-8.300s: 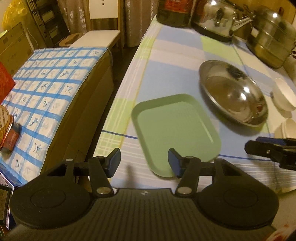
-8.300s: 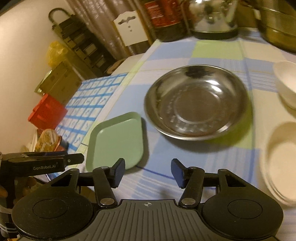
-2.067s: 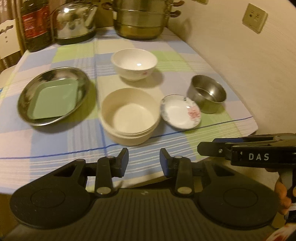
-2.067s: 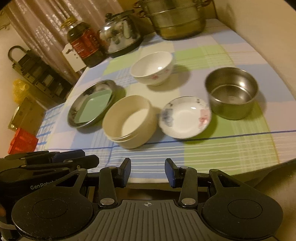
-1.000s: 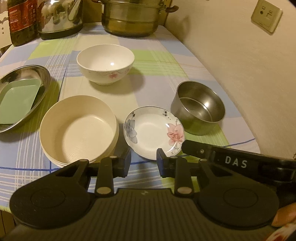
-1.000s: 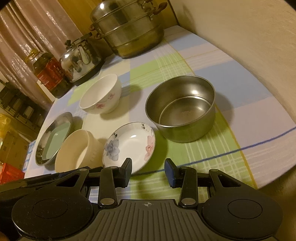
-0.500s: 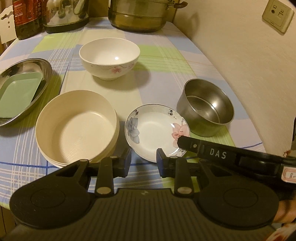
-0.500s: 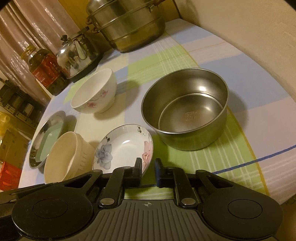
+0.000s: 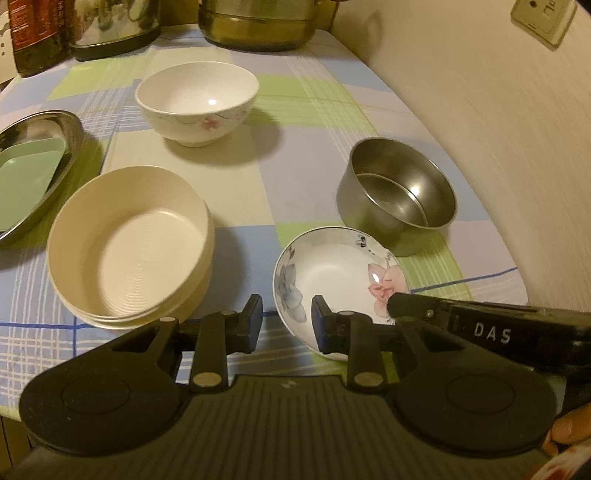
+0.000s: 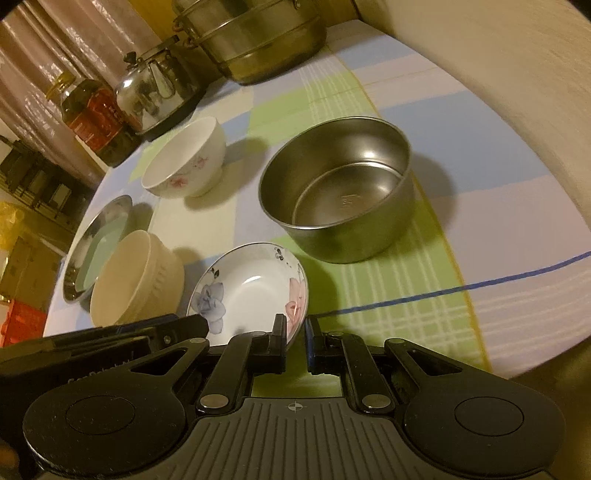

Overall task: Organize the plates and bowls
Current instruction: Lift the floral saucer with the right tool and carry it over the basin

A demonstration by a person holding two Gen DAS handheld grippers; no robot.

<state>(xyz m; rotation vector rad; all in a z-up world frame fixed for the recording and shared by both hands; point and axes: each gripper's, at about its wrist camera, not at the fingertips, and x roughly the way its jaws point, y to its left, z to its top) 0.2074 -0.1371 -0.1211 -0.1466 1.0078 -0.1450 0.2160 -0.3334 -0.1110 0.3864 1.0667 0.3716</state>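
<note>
My right gripper (image 10: 295,341) is shut on the near rim of the small floral dish (image 10: 251,291), which is tilted up off the cloth; it also shows in the left wrist view (image 9: 340,273), with the right gripper (image 9: 397,301) at its right edge. My left gripper (image 9: 286,319) is open and empty, just in front of the dish. A stack of cream bowls (image 9: 129,243) sits to the left. A white floral bowl (image 9: 195,101) stands behind. A steel bowl (image 9: 399,195) stands at the right. A green plate (image 9: 26,177) lies in a steel plate (image 9: 55,122).
A steamer pot (image 10: 255,37), kettle (image 10: 159,88) and oil bottle (image 10: 92,118) stand along the far edge of the checked tablecloth (image 9: 303,110). A wall with a socket (image 9: 543,18) runs along the right. The table's front edge is just below the grippers.
My right gripper has closed on the floral dish's rim and tipped it up. Both grippers have moved slightly closer to the dishes.
</note>
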